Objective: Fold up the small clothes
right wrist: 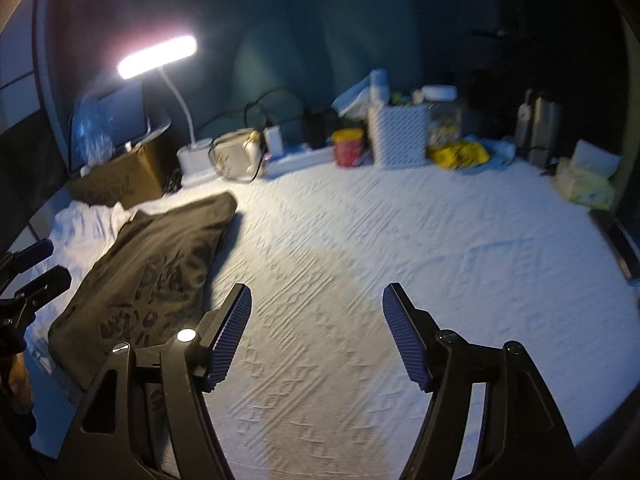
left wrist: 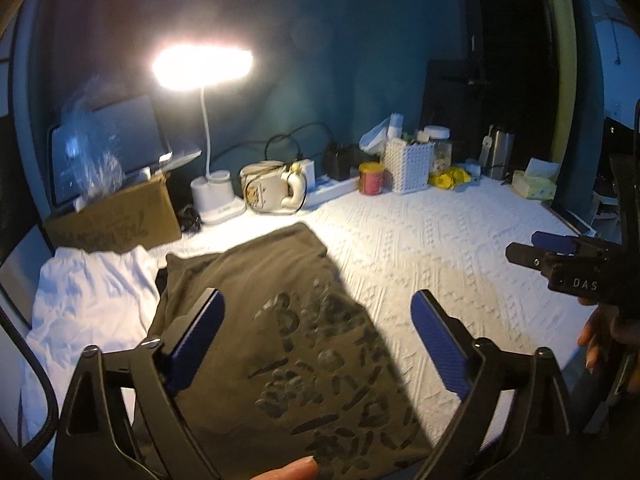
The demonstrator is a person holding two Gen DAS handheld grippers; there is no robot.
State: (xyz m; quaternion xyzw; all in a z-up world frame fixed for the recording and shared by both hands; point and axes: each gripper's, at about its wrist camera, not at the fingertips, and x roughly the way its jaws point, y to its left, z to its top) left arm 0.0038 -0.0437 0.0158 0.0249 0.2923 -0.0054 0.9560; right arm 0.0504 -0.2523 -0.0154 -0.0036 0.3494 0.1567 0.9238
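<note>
Along the back wall, a white lattice basket point(left wrist: 409, 166) holds a few small items too crowded to tell apart, with a clear lidded jar point(left wrist: 440, 148) of pale contents just behind it and a red tin point(left wrist: 371, 178) beside it. To the left a cardboard box point(left wrist: 116, 216) stands open with a clear plastic bag point(left wrist: 86, 148) sticking up out of it, and a tissue box point(left wrist: 534, 184) with a sheet poking out sits toward the right. A lit desk lamp point(left wrist: 202, 66) bends over a cream mug point(left wrist: 266, 190) and a power strip point(left wrist: 332, 188). The dark shirt point(left wrist: 272, 340), folded into a long rectangle with its print facing up, lies on the left part of the white textured cover point(left wrist: 440, 264), its left edge over a crumpled white cloth point(left wrist: 88, 300). The left gripper point(left wrist: 318, 340) hovers above the shirt with its jaws spread wide and nothing between the blue pads. The right gripper point(right wrist: 316, 336) is also wide open and empty, over bare cover to the right of the shirt. From the shirt's right edge across to the tissue box the cover is free, while the back edge is lined with clutter.
</note>
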